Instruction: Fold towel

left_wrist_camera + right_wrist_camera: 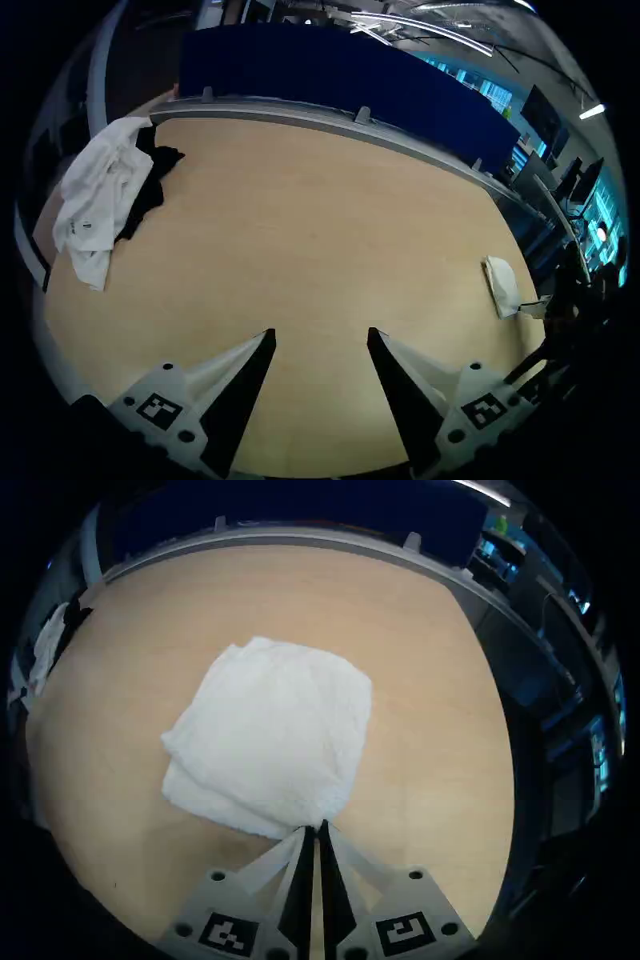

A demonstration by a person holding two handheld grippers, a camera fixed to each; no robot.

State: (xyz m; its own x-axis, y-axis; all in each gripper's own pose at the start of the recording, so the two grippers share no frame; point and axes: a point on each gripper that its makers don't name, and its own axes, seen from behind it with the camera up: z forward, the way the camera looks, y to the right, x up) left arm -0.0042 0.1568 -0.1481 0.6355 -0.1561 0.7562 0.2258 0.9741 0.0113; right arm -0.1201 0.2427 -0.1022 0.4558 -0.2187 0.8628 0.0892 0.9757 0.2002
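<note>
The towel (272, 736) lies on the desk (432, 680), folded into a layered square. The right tool (318, 828) is closed, tips at the towel's near corner; whether it pinches cloth I cannot tell. The left tool (320, 331) hangs open, well apart. Folding looks nearly done: next, one more fold or a release.

Wooden table (320, 232) bearing folded white towel (272, 736) and crumpled clothes heap (100, 188)
</note>
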